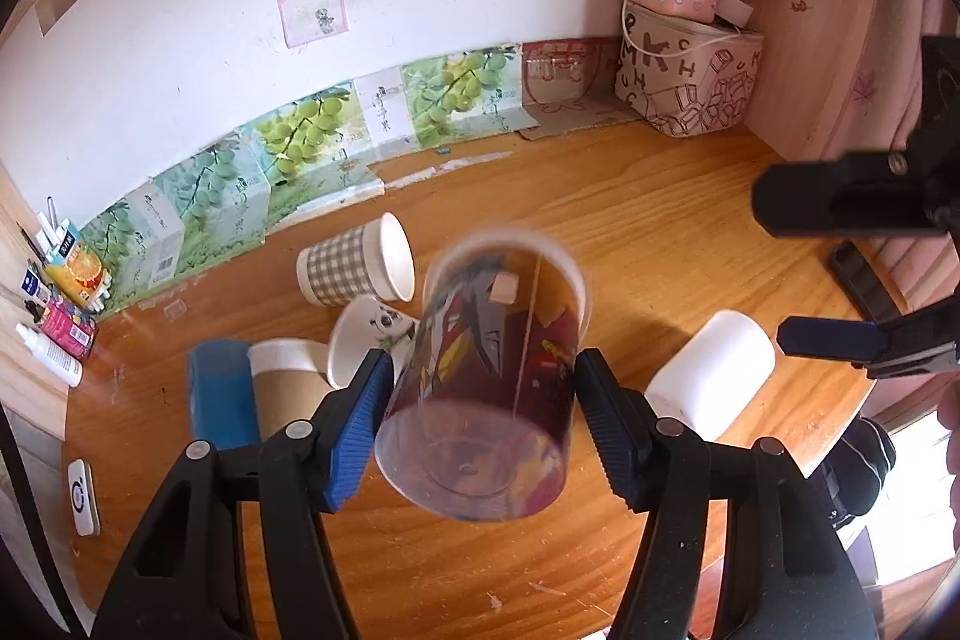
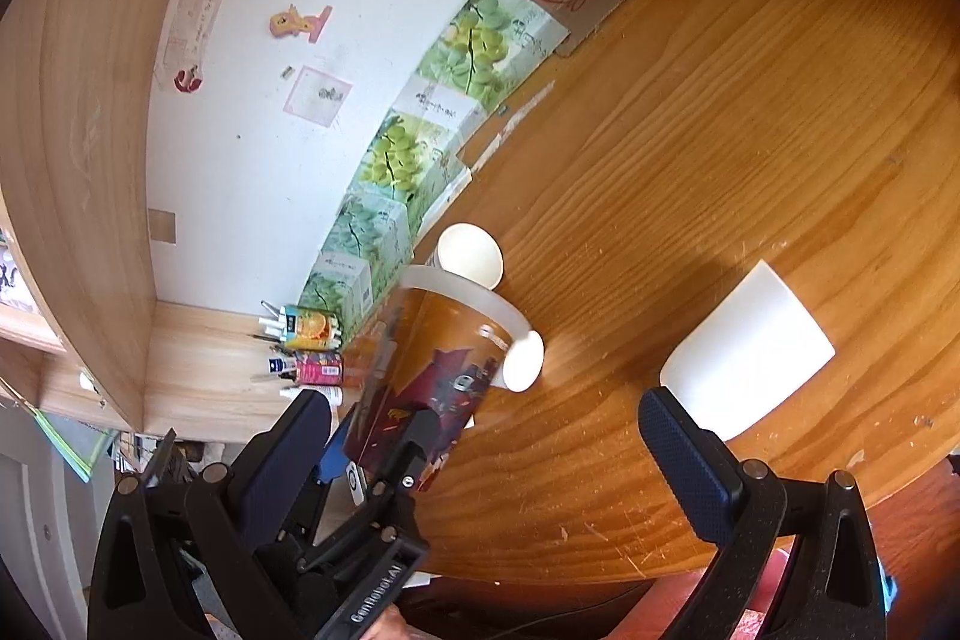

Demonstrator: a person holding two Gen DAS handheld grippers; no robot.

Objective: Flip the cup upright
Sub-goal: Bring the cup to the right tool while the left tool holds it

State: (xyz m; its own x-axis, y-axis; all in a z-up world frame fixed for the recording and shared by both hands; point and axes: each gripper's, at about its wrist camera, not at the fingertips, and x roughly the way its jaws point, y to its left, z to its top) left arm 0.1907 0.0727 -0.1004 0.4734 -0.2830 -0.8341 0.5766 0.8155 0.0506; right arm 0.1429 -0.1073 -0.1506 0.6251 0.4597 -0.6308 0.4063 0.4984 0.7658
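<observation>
My left gripper [image 1: 480, 400] is shut on a clear plastic cup with a red and dark printed picture [image 1: 486, 376]. It holds the cup in the air above the wooden table [image 1: 660, 244], tilted, with its base towards the camera and its rim pointing away. The same cup [image 2: 438, 370] shows in the right wrist view, held by the left gripper [image 2: 390, 466] at lower left. My right gripper [image 2: 486, 436] is open and empty, its fingers [image 1: 840, 214] visible at the right edge of the left wrist view. A white cup [image 1: 714, 376] lies on its side on the table, also in the right wrist view [image 2: 750, 346].
Several paper cups lie on their sides left of the held cup: a checked one [image 1: 354, 268], a white printed one [image 1: 366, 340], a brown one [image 1: 288, 394] and a blue one [image 1: 219, 400]. Grape-printed boxes [image 1: 288, 148] line the wall. A patterned box [image 1: 690, 82] with a doll stands back right.
</observation>
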